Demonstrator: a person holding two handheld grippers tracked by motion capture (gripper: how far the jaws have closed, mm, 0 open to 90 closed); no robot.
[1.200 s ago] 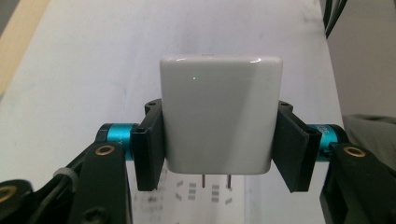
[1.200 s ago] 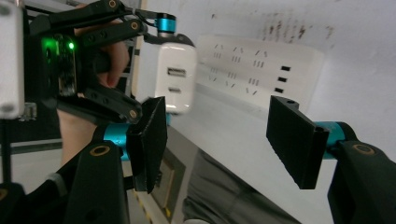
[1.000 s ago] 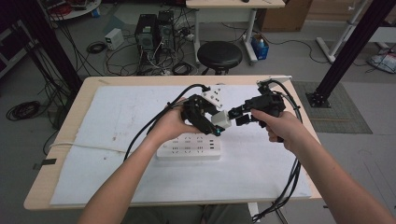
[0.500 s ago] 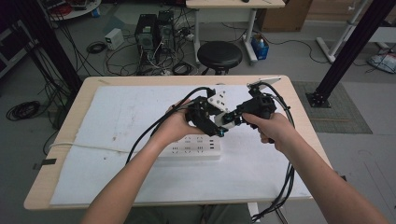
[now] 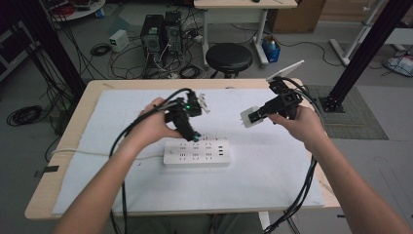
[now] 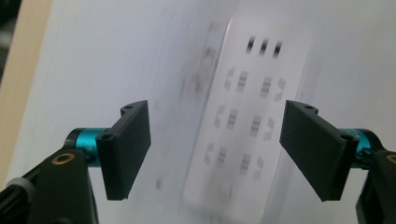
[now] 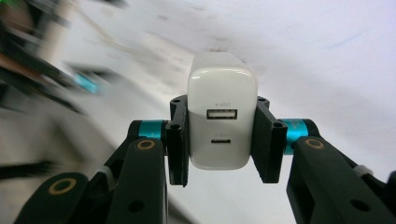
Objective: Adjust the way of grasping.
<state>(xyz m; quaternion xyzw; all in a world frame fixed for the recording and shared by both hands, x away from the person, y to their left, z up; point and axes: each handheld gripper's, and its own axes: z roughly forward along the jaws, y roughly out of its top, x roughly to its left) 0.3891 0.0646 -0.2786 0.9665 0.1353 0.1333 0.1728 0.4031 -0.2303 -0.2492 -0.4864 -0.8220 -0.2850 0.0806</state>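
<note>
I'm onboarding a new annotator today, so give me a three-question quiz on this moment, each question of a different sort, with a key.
1. True or false: the right gripper is shut on the white USB charger.
2. Multiple choice: the left gripper is
A) shut on a cable
B) open, with the power strip seen beyond its jaws
C) shut on the charger
3. Fill in: in the high view, the power strip lies on the white sheet, and the charger is held ______ the sheet, to the strip's right.

Key: 1 true; 2 B; 3 above
</note>
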